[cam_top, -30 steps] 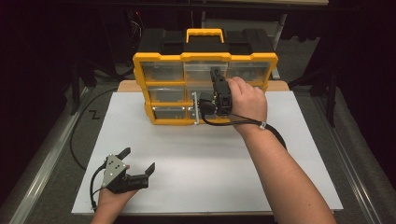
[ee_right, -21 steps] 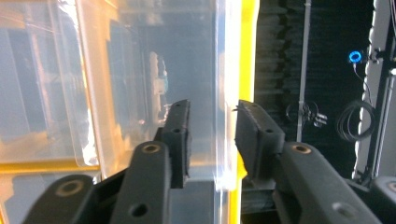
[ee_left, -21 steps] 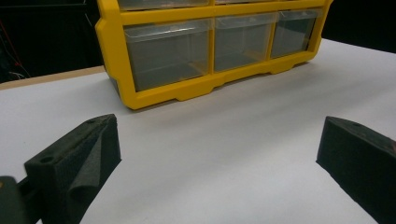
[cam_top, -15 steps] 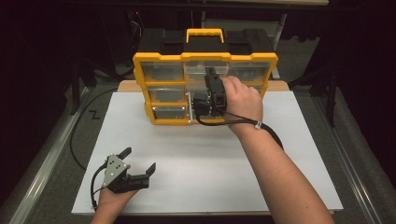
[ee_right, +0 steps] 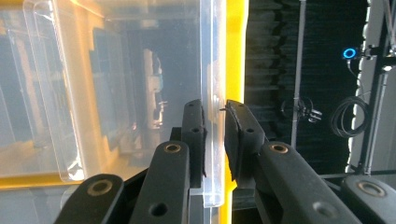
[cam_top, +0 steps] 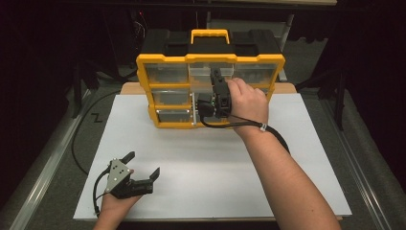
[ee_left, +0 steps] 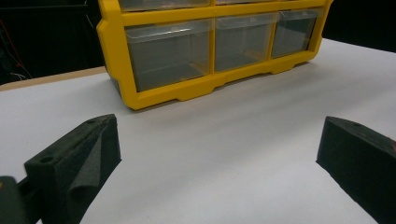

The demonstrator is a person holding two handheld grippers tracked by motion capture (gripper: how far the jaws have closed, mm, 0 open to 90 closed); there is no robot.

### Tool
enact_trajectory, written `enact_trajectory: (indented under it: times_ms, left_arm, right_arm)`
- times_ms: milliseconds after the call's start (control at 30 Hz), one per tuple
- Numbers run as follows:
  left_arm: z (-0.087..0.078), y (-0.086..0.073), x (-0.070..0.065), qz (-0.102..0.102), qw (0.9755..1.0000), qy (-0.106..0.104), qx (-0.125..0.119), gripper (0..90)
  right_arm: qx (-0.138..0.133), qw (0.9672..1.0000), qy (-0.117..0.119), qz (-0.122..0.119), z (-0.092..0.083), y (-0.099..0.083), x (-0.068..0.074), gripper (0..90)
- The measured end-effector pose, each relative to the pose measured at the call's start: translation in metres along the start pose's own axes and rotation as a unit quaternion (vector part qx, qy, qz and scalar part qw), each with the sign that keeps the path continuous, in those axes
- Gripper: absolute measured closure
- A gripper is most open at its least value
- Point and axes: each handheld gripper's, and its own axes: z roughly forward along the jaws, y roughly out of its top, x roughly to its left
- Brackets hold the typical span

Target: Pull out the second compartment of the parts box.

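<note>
A yellow organiser (cam_top: 163,61) with clear drawers and a black lid stands at the back of the white board (cam_top: 201,158). My right gripper (cam_top: 203,104) is at its front, lower middle. In the right gripper view, this gripper (ee_right: 215,109) is shut on the thin wall of a clear drawer (ee_right: 212,70). That drawer (cam_top: 193,109) stands a little out of the frame. Near the board's front left corner my left gripper (cam_top: 143,163) rests open. Its jaws stand wide apart around bare board (ee_left: 219,154), facing the organiser (ee_left: 116,42).
A black cable (cam_top: 76,143) loops over the grey surface left of the board. A metal rail (cam_top: 43,172) runs along the left edge and another on the right. The surroundings behind the organiser are dark.
My right hand has shifted slightly to the left at the organiser's front. The left gripper has not moved.
</note>
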Motion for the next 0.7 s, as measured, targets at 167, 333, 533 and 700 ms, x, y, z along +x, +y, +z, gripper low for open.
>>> enact_trajectory:
  times_ms: [167,333,533,700]
  left_arm:
    - [-0.001,0.0,0.0,0.001,1.0,-0.001,0.0,0.4]
    - [-0.001,0.0,-0.001,0.002,1.0,-0.001,0.001,0.3]
    - [0.0,0.0,-0.002,0.005,1.0,-0.002,0.003,0.4]
    - [0.0,0.001,-0.001,0.002,1.0,-0.001,0.001,0.3]
  right_arm:
    - [-0.003,1.0,-0.004,0.001,-0.012,0.0,0.0,81.3]
    - [-0.011,0.9999,-0.009,-0.002,-0.025,-0.001,-0.001,81.5]
    - [-0.013,0.9998,-0.011,-0.001,-0.036,-0.001,-0.001,81.5]
    - [-0.019,0.9997,-0.016,0.0,-0.045,0.0,0.0,81.5]
